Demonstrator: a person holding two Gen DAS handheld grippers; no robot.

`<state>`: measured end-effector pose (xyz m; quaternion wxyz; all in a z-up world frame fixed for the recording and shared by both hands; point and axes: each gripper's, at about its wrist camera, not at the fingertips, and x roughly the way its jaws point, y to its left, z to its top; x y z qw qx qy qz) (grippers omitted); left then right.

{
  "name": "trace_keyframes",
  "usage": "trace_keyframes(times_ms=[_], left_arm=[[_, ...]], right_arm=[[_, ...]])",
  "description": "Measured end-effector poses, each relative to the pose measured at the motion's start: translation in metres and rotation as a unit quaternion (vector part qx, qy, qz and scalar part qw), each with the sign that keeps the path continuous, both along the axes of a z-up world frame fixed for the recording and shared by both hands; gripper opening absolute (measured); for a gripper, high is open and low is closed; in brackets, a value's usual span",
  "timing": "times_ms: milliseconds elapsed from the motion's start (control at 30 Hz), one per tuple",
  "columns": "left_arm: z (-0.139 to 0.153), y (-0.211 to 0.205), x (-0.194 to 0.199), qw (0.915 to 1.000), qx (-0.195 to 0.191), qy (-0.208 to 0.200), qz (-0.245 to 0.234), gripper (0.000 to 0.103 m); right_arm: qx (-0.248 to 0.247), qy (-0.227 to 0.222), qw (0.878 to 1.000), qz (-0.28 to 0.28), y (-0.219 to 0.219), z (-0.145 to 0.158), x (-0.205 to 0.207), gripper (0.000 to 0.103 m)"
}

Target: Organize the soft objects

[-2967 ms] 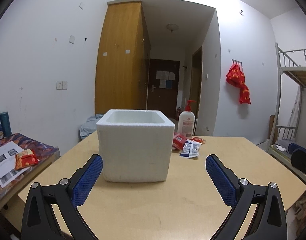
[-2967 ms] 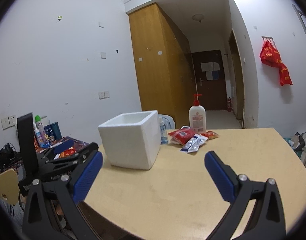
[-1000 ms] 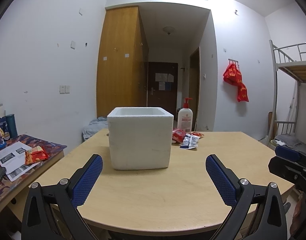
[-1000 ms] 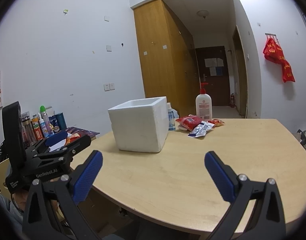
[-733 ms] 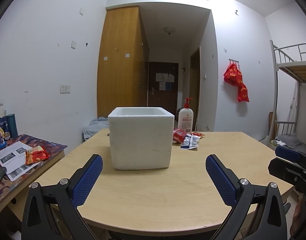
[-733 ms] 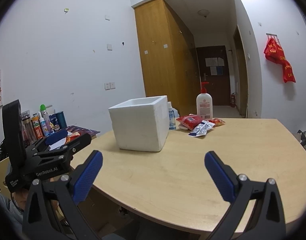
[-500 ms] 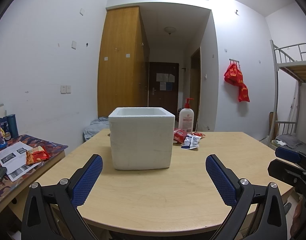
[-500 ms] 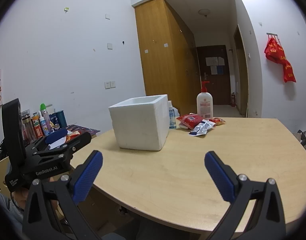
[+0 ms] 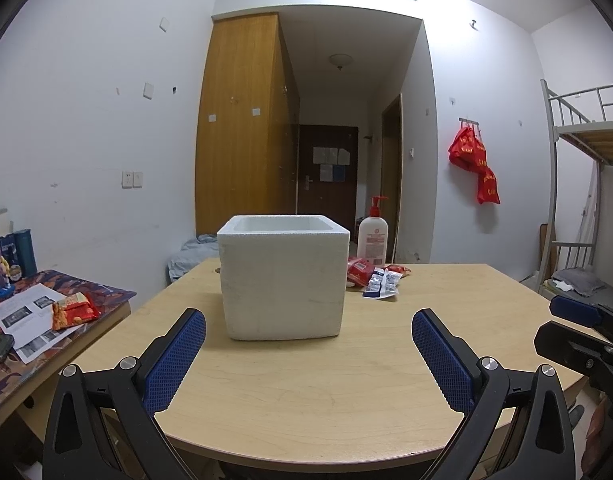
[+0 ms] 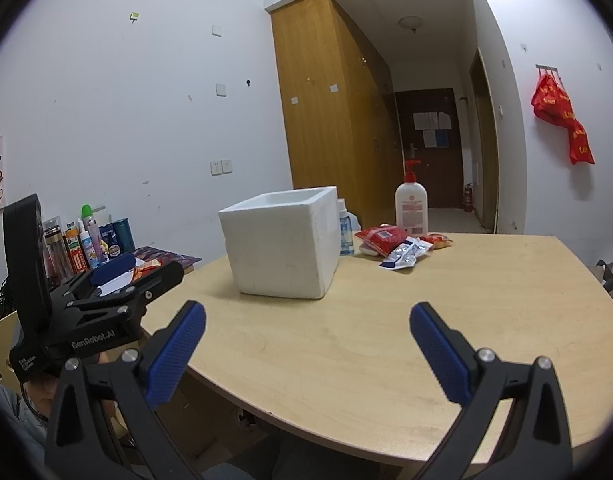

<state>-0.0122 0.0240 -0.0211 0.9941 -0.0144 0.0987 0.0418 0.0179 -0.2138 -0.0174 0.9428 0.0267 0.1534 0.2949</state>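
Observation:
A white foam box (image 9: 283, 276) stands open-topped on the wooden table (image 9: 326, 384); it also shows in the right wrist view (image 10: 280, 242). Behind and right of it lie soft snack packets: a red packet (image 10: 380, 237), a blue-and-white packet (image 10: 404, 254) and a small orange-red one (image 10: 438, 240). They show in the left wrist view as a small pile (image 9: 376, 278). My left gripper (image 9: 308, 354) is open and empty, near the table's front edge. My right gripper (image 10: 306, 350) is open and empty, also at the front edge.
A lotion pump bottle (image 10: 411, 204) and a small bottle (image 10: 345, 232) stand behind the box. A side table (image 9: 34, 308) at left holds papers, a snack bag (image 9: 72, 310) and bottles. A bunk bed (image 9: 586, 200) is at right. The left gripper (image 10: 86, 300) shows left of the right one.
Both grippers have drawn back from the box toward the table's front edge over three seconds; in the last second they have barely moved. Both stay open and empty.

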Motion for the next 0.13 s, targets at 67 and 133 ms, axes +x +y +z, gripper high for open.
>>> trace_keyframes(times_ms=[67,133], left_arm=[[0.0003,0.0003,-0.0004,1.0000,-0.002,0.001,-0.002,0.103],[0.0005,-0.0002,-0.0003,1.0000,-0.002,0.002,-0.002,0.103]], right_arm=[[0.000,0.001,1.000,0.000,-0.0001,0.0000,0.0003,0.103],[0.000,0.001,1.000,0.001,-0.0003,-0.0001,0.0002,0.103]])
